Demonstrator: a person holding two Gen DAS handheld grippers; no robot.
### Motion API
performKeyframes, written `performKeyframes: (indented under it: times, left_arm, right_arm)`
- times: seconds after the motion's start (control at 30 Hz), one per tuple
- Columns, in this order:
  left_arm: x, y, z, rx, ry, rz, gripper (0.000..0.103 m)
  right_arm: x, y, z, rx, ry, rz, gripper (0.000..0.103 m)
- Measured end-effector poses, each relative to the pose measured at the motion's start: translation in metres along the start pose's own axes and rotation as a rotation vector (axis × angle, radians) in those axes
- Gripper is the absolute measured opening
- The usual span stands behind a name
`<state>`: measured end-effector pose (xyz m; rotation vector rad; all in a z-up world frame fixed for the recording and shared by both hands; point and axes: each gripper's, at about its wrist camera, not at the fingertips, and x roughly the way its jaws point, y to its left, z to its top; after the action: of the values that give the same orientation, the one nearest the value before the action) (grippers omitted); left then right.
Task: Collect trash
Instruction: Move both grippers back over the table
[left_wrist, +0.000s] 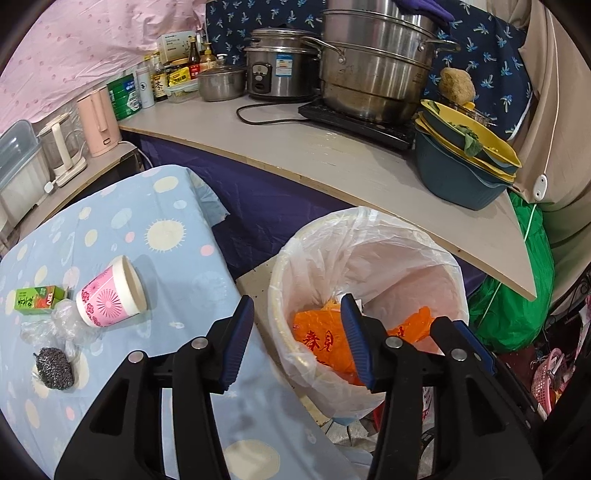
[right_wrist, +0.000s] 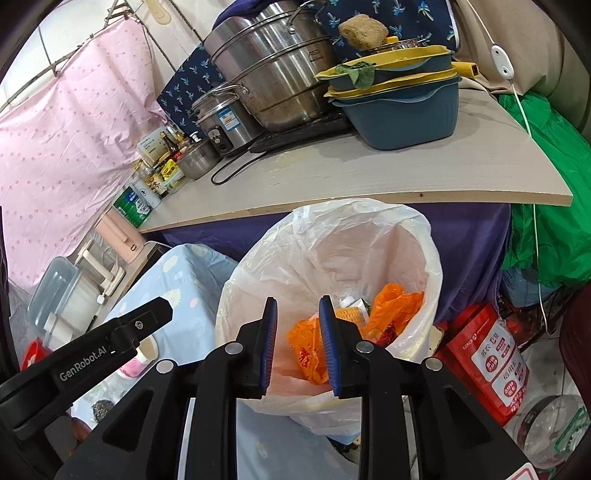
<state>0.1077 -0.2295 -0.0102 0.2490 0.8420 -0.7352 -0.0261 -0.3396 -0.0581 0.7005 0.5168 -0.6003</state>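
Cluttered kitchen corner, left wrist view: a pale counter (left_wrist: 332, 155) carries steel pots (left_wrist: 373, 74) and stacked plastic basins (left_wrist: 461, 170). The left tool (left_wrist: 291, 332) angles downward, jaws released and empty, straddling the edge between the desk (left_wrist: 147, 221) with its blue dotted cloth and the bin (left_wrist: 369, 295). The bin, lined with thin white film, holds crumpled orange plastic bags (left_wrist: 321, 339) under the tool's right finger. To the tool's left on the desk lie a pink paper cup (left_wrist: 110, 295) on its side, a green drink carton (left_wrist: 35, 300), clear wrap (left_wrist: 66, 325) and a steel scourer (left_wrist: 53, 365).

Right wrist view: the right tool (right_wrist: 297, 345) tilts down over the bin (right_wrist: 332, 266), jaws parted with nothing between them. Orange bags (right_wrist: 310, 350) lie just beyond its ribbed blue pads. The left tool's black body (right_wrist: 92, 354) crosses at lower left.
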Motion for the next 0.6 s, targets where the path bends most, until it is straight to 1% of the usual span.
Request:
performKeyframes:
  times: [0.1, 0.3, 0.5, 0.6]
  left_arm:
    - [-0.003, 0.011, -0.001, -0.017, -0.003, 0.008, 0.048]
    - [-0.014, 0.035, -0.005, -0.054, -0.021, 0.032, 0.057]
    - [-0.023, 0.068, -0.015, -0.101, -0.028, 0.067, 0.065]
    - [-0.027, 0.085, -0.020, -0.130, -0.026, 0.089, 0.069]
  right_arm:
    - [0.000, 0.009, -0.002, -0.015, 0.004, 0.008, 0.024]
    - [0.001, 0.030, -0.009, -0.053, 0.013, 0.025, 0.026]
    - [0.004, 0.056, -0.018, -0.090, 0.028, 0.043, 0.028]
    - [0.006, 0.070, -0.024, -0.109, 0.039, 0.054, 0.032]
